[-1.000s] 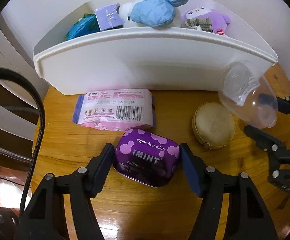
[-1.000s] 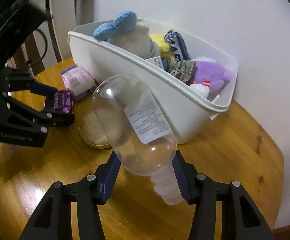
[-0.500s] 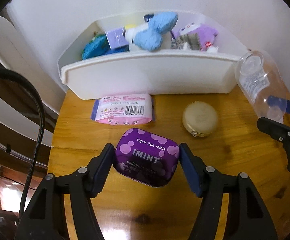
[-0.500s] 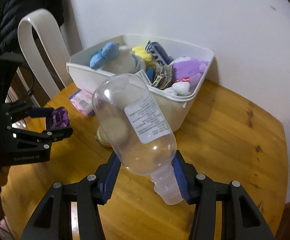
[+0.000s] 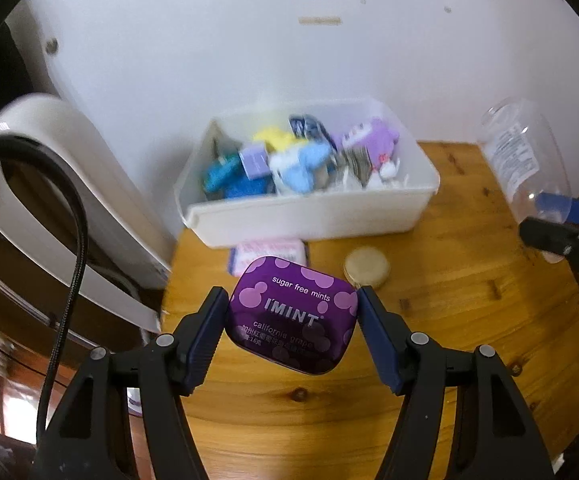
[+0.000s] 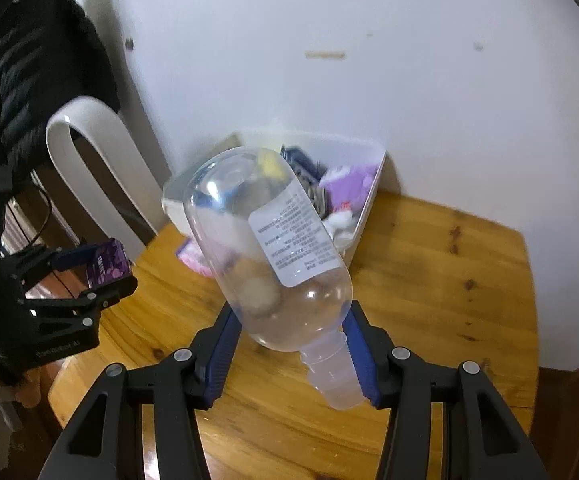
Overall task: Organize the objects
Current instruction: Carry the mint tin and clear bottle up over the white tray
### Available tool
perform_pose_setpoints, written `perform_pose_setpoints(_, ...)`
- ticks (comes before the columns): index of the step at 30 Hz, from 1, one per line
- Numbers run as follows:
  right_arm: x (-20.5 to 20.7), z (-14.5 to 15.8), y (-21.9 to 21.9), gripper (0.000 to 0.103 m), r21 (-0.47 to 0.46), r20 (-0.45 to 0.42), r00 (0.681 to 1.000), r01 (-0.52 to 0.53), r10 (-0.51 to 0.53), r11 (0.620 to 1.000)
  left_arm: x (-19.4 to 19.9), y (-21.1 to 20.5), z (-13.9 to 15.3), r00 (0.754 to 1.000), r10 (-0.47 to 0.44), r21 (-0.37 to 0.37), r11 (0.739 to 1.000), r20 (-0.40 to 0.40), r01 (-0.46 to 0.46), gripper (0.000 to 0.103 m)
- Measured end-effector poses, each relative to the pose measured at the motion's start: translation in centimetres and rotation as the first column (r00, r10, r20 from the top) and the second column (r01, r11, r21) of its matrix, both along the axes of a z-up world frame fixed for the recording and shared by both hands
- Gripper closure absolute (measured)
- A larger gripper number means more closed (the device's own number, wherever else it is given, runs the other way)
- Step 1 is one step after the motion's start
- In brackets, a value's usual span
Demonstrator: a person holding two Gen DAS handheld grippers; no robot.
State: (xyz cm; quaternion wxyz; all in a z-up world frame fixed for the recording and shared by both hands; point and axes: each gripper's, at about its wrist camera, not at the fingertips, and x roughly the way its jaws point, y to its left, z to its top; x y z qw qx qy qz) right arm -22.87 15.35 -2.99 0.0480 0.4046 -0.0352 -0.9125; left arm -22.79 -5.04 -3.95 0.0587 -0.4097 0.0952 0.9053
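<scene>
White wall [image 5: 249,60] behind everything, marked with a few small spots and one short tan streak. In front of it, wooden table [image 5: 449,320], its near edge cut off by the frame in both views. White chair [image 5: 29,184] at far left, only partly in view; dark jacket [image 6: 29,64] draped over something behind it, blurred.

White bin [image 5: 309,216] at the far side of the table against the wall, crammed with soft toys and packets: blue, yellow, purple shapes, all smeared by motion and hard to tell apart. From the right wrist view, most of the bin hidden behind the bottle.

Clear bottle [image 6: 265,256], empty-looking, pinched near its neck by the right gripper [image 6: 289,356] and held above the table, base tilted toward the bin, cap end pointing back toward the camera; label print too small to read. In the left wrist view, the same bottle cut off at the right edge.

Purple mint tin [image 5: 293,316], squeezed on both sides by the left gripper [image 5: 289,324], raised over the near part of the table. Behind it, pink packet [image 5: 269,250] just in front of the bin, half hidden by the tin. Right of that, small round tan case [image 5: 366,268] lying flat on the wood, apart from the bin.
</scene>
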Motion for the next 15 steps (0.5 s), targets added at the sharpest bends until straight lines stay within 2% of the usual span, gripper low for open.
perform_pose_setpoints(9, -0.8, 9.5, -0.7, 0.05, 0.019, -0.069, 0.997, 0.039, -0.038, 0.999, -0.2, -1.3, 7.5, 0.991, -0.015, -0.059, 0.998, -0.136, 0.007, 0.034)
perform_pose_setpoints(15, -3.9, 15.2, -1.4, 0.05, -0.007, -0.073, 0.996, 0.051, -0.051, 0.999, -2.1, -1.5, 11.7, 0.976, -0.022, -0.128, 0.992, -0.217, -0.006, 0.034)
